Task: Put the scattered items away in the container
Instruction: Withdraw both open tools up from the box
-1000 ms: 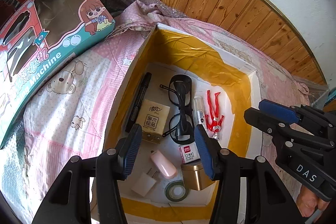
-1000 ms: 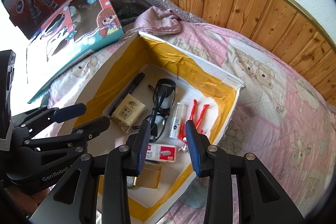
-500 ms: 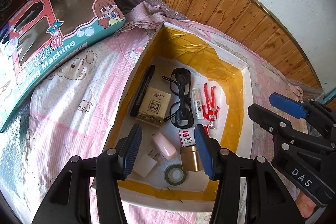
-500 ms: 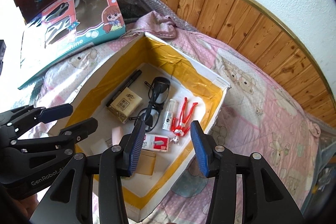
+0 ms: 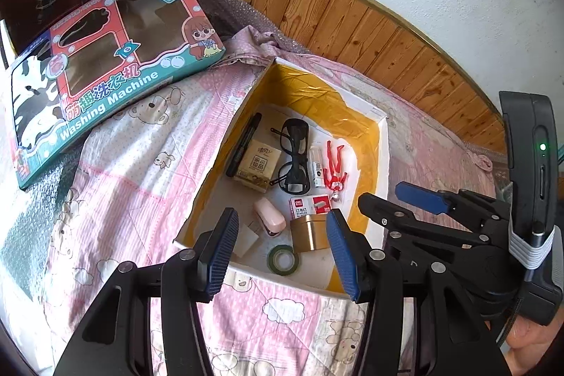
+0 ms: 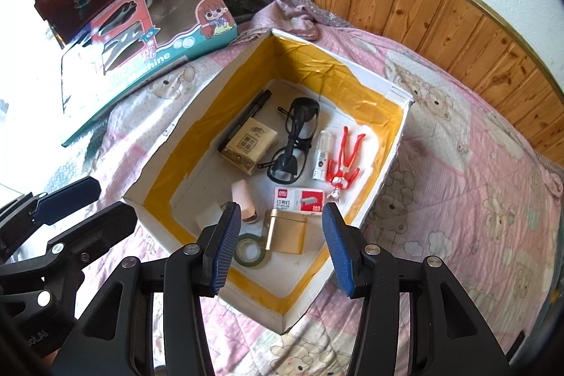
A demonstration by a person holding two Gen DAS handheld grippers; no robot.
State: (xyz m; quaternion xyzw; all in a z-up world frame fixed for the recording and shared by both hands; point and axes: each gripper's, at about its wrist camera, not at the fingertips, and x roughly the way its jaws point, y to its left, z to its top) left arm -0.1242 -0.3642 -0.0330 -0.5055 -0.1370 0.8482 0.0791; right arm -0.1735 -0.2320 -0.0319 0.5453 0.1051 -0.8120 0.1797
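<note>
While hanging over the near edge of the box, left tool wide open, nothing between its blue pads. Box resting on the pink bed quilt, white rim, yellow tape lining the inner walls. Along the left wall, a black marker; beside it a tan packet, then black glasses, a small clear bottle and a red figure toward the right wall. Nearer the front edge, a pink stapler, a staple box touching a gold tin, a white block and a green tape roll close to the front wall. Right tool at the right, beyond the box's right wall, also parted and empty. Toy carton lying at the far left of the bed against the wood panelling.

From the right wrist: right tool spread open above the front edge of the box, holding nothing. Same contents inside: marker, packet, glasses, bottle, figure, stapler, staple box, tin, tape roll. Left tool at the left, outside the box's left wall, open. Toy carton at the far left corner of the bed.
</note>
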